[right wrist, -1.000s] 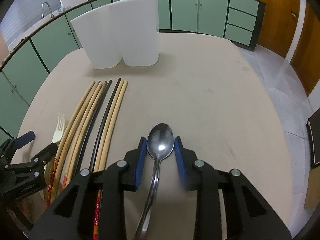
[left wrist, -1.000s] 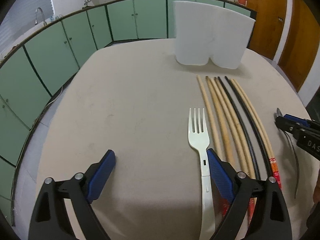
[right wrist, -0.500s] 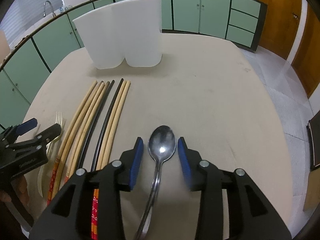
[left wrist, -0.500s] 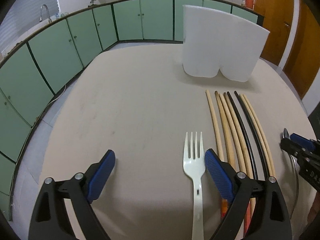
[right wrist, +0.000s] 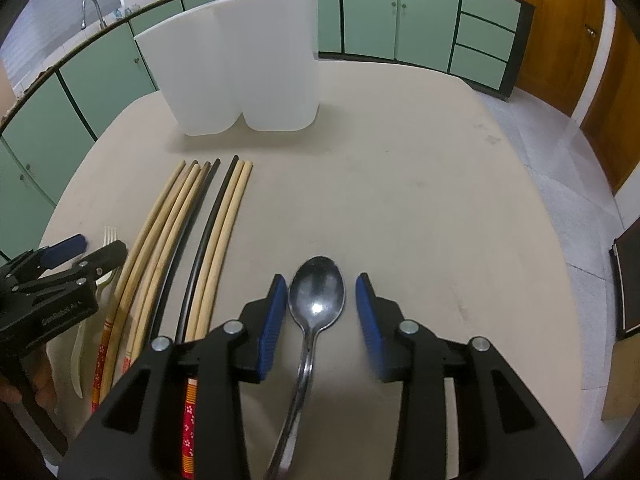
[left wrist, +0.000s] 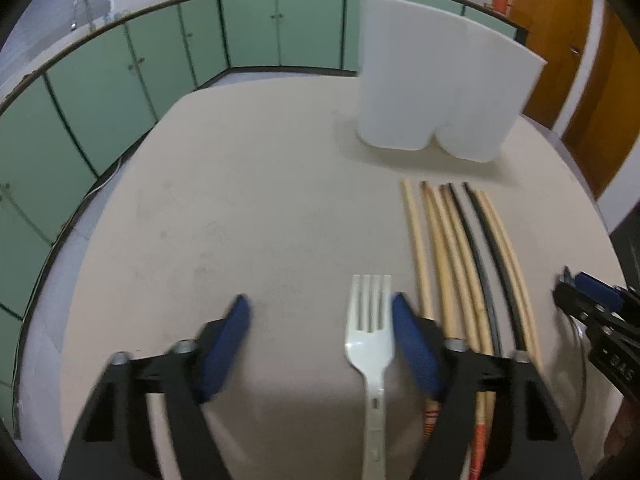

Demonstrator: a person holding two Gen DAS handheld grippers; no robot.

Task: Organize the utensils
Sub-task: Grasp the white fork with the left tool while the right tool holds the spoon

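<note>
A white plastic fork [left wrist: 370, 344] lies on the beige table, between my left gripper's [left wrist: 320, 320] open jaws and close to the right blue pad [left wrist: 412, 344]. A metal spoon [right wrist: 316, 300] lies on the table between my right gripper's [right wrist: 322, 304] open jaws, untouched by either pad. Several wooden and black chopsticks [left wrist: 460, 264] lie side by side between fork and spoon; they also show in the right wrist view [right wrist: 192, 232]. A white two-compartment holder [left wrist: 440, 76] stands at the back; it also shows in the right wrist view [right wrist: 244, 56].
The beige table [left wrist: 240, 208] has its edges close on the left and right. Green cabinets [left wrist: 120, 80] ring the room. A wooden door [left wrist: 560, 40] stands at the far right. My left gripper shows in the right wrist view [right wrist: 60, 280].
My right gripper has opened around the spoon, which stays on the table. My left gripper has shifted so the fork now lies between its jaws, which have narrowed somewhat.
</note>
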